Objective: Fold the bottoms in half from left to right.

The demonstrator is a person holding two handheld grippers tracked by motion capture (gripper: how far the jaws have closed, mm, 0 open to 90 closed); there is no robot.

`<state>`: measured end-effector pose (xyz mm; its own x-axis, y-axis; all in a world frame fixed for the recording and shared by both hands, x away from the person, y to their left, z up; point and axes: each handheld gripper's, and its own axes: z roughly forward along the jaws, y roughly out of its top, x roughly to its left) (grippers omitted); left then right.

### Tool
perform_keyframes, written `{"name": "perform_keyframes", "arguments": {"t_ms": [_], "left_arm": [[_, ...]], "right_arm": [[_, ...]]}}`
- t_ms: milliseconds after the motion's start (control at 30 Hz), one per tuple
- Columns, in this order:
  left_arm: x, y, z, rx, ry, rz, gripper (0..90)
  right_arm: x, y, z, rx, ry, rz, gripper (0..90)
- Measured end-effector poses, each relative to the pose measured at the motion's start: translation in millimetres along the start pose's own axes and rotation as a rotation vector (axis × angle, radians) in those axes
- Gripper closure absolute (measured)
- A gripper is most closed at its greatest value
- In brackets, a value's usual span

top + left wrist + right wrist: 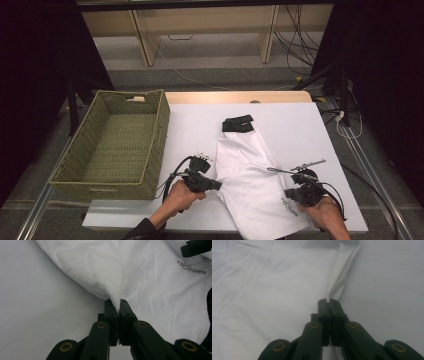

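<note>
A white garment (255,175) with a black collar (238,123) lies lengthwise on the white table (200,125), its hem over the near edge. My left gripper (218,185) is shut on the garment's left edge; in the left gripper view the white mesh cloth (105,272) is pinched into a peak between the jaws of the left gripper (116,302). My right gripper (289,194) is shut on the right edge near a small grey logo (289,206). In the right gripper view a folded strip of cloth (343,270) runs into the jaws of the right gripper (328,300).
A green woven basket (85,165) stands at the table's left side. Cables trail from both grippers. Beyond the table's far edge are wooden table legs (145,40) and floor cables (300,45). The other gripper's tip (197,247) shows at the left gripper view's top right.
</note>
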<state>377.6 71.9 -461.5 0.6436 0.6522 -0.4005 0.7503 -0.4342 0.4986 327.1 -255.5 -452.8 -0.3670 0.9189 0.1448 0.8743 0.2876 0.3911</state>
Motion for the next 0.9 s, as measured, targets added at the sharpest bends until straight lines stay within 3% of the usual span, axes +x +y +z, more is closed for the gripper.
{"name": "perform_keyframes", "arguments": {"t_ms": [167, 433, 600, 900], "left_arm": [[11.9, -5.2, -10.2, 0.017, 0.0, -0.009, 86.9], [26.5, -12.4, -21.8, 0.018, 0.006, -0.038, 86.8], [29.2, -15.4, -25.7, 0.023, 0.009, -0.037, 86.6], [28.0, -16.4, -25.0, 0.019, 0.011, -0.037, 85.9]], "right_arm": [[24.5, -0.6, 3.7, -0.01, 0.006, -0.014, 89.2], [47.6, -6.8, 6.0, -0.015, 0.038, -0.027, 89.0], [50.5, -11.3, 3.0, -0.019, 0.048, -0.016, 89.0], [53.9, -19.9, 1.8, -0.003, 0.026, -0.029, 88.4]]}}
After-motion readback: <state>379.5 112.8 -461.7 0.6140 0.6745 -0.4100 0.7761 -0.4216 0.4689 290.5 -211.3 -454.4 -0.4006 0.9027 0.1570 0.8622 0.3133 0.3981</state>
